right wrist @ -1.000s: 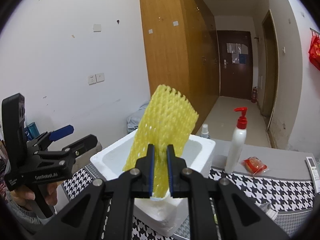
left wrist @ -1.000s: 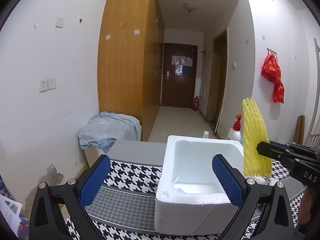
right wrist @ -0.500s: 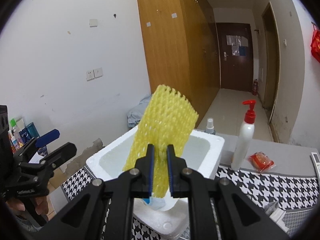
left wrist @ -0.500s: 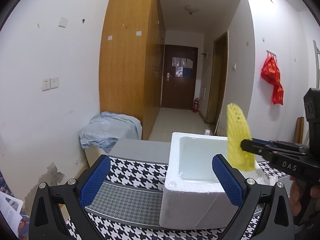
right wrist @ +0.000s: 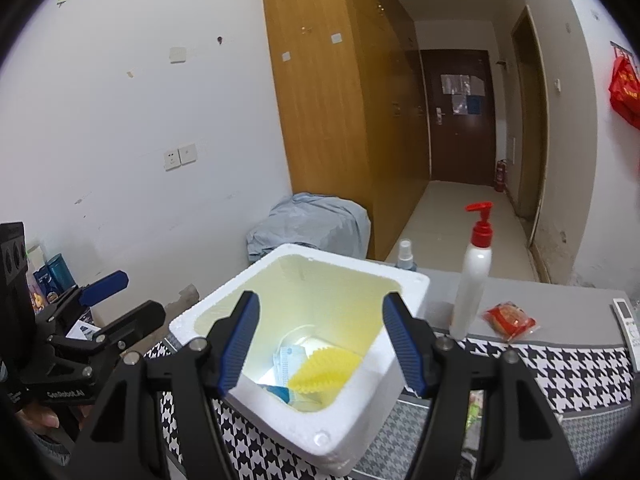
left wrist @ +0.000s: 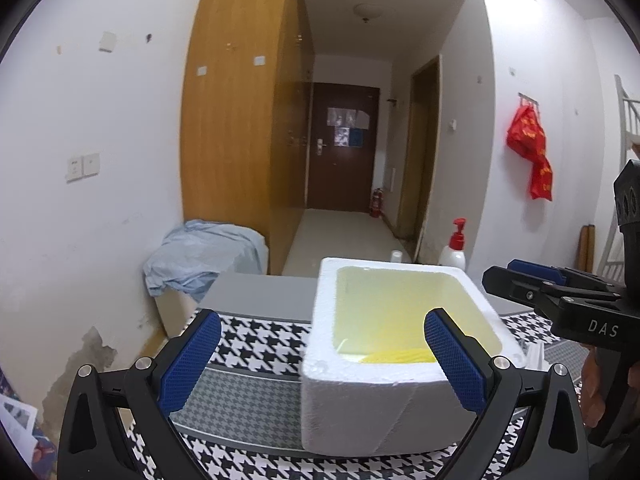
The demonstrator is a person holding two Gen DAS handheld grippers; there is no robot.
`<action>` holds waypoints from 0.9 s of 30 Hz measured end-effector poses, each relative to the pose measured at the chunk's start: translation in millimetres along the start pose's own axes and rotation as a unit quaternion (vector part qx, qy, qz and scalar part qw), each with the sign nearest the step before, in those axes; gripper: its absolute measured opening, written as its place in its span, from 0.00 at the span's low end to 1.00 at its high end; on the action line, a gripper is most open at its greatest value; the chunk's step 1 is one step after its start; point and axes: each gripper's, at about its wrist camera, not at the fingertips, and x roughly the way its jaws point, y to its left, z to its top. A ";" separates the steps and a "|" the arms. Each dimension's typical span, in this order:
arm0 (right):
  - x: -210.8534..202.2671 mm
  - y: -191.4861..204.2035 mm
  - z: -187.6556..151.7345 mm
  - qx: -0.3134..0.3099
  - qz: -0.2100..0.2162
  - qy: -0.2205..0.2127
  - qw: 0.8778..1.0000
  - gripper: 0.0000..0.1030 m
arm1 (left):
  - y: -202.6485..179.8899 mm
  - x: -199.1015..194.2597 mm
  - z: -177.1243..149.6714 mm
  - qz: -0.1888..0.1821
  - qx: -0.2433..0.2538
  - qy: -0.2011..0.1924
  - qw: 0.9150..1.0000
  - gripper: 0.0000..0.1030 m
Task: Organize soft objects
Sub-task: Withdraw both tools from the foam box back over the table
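Observation:
A white foam box (right wrist: 404, 292) stands on the houndstooth cloth. A yellow foam net (right wrist: 324, 370) lies inside it on the bottom, beside a light blue packet (right wrist: 285, 364). The net's edge also shows in the left wrist view (left wrist: 400, 356), in the same box (left wrist: 360, 408). My right gripper (right wrist: 322, 346) is open and empty above the box opening; in the left wrist view it (left wrist: 520, 280) is at the right. My left gripper (left wrist: 320, 364) is open and empty in front of the box; in the right wrist view it (right wrist: 116, 300) is at the left.
A white pump bottle with a red top (right wrist: 474, 276), a small spray bottle (right wrist: 405, 254), a red snack packet (right wrist: 510, 318) and a remote (right wrist: 626, 320) lie on the grey surface behind the box. A blue-covered bundle (left wrist: 200, 256) sits by the wardrobe.
My right gripper has opened and let go of the yellow net, which has dropped into the foam box. The left gripper has stayed open.

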 end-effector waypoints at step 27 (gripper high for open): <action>-110.2 -40.5 -31.2 0.012 -0.044 -0.074 0.996 1.00 | -90.1 -34.4 0.1 -0.051 0.019 -0.020 0.998 0.99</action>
